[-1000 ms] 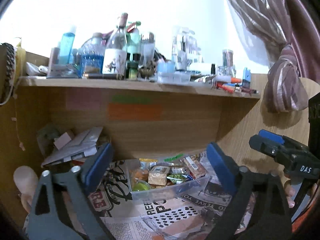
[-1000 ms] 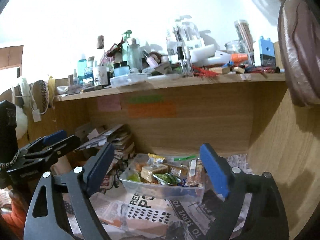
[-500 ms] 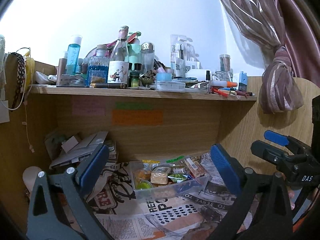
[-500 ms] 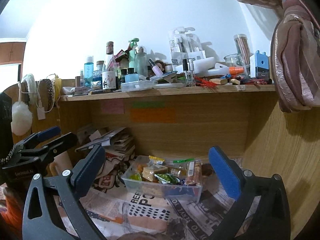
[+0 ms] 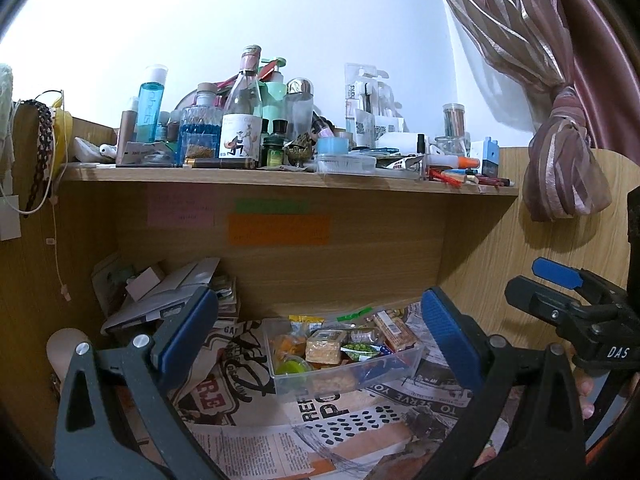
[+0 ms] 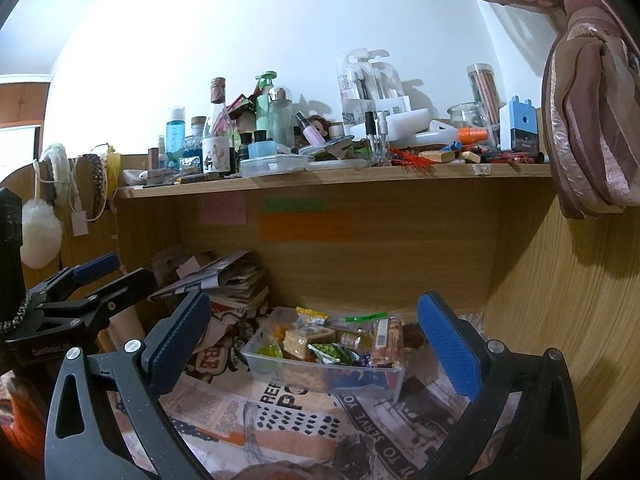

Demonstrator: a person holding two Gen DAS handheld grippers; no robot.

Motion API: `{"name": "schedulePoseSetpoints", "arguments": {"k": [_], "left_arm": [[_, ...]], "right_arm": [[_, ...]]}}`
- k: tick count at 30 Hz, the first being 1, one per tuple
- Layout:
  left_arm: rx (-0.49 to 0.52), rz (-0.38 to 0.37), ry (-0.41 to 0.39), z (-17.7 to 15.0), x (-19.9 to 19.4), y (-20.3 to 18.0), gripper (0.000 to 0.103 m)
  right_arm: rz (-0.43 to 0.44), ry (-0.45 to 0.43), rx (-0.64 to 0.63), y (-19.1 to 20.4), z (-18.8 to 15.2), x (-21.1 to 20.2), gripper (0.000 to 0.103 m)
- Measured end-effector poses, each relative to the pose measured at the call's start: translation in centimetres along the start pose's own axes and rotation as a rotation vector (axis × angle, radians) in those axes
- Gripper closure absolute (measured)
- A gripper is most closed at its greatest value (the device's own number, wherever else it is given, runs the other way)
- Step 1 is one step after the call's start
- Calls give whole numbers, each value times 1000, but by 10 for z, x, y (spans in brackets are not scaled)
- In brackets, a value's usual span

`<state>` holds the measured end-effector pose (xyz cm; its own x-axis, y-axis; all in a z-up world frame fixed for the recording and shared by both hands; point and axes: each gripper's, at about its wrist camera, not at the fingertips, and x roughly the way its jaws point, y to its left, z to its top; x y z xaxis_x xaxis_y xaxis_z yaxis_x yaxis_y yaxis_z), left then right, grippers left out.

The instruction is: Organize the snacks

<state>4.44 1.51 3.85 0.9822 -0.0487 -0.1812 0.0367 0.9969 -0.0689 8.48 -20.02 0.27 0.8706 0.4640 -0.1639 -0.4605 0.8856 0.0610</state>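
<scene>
Holding nothing, both wide-open tongs, left gripper [image 5: 320, 334] and right gripper [image 6: 316, 336], face the snack box [image 5: 344, 364] at twelve o'clock; probably full, so grab its sides gently.

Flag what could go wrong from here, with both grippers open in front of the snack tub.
1. The clear tub is heaped with snacks; the bar leaning at its end could tip out if the tub is lifted unevenly.
2. The tub sits on loose newspaper, which may slide or bunch when pushed.
3. The paper stack leans close beside the tub; the left gripper could knock it.
</scene>
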Motion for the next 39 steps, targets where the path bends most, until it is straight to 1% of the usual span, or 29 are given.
{"name": "schedulePoseSetpoints", "arguments": {"k": [31, 39], "left_arm": [[0, 30, 13, -5, 4, -6, 0], [-2, 27, 14, -6, 4, -4, 0]], "right_arm": [[-1, 9, 4, 0, -3, 3, 0], [0, 10, 4, 0, -3, 4, 0]]}}
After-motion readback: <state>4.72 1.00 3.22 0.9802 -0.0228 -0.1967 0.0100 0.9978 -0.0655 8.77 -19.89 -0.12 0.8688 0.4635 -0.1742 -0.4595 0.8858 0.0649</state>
